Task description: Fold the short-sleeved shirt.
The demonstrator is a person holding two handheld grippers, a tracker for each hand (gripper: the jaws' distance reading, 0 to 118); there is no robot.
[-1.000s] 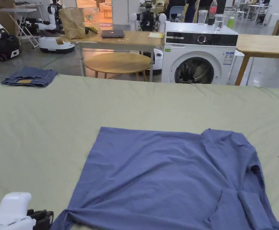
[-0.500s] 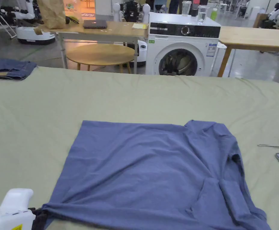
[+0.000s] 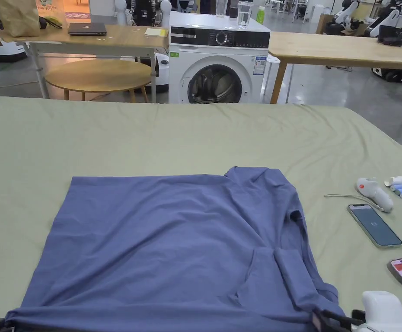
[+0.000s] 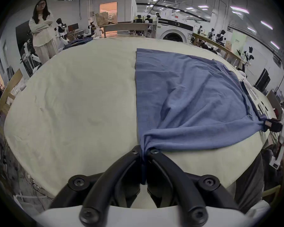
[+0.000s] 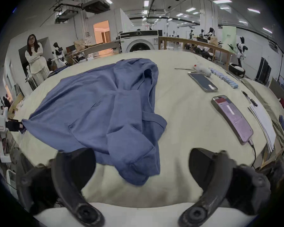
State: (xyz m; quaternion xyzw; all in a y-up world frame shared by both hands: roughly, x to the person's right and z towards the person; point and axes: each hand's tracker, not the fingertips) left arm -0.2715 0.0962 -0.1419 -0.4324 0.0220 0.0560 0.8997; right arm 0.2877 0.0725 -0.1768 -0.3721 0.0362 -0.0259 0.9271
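So far we have the blue shirt (image 3: 165, 242) spread on the green-covered table (image 3: 196, 138), with one sleeve tucked in; the main folds remain, we judge. Our left gripper (image 4: 144, 150) sits low at the near left corner, jaws clamped on the hem. Our right gripper (image 5: 142, 170) hovers at the near right corner, jaws apart, holding nothing.

shirt (image 3: 170, 246): lying on the table (image 3: 109, 142)
phones (image 3: 374, 225): lying right of shirt
washing machine (image 3: 215, 60): standing behind table
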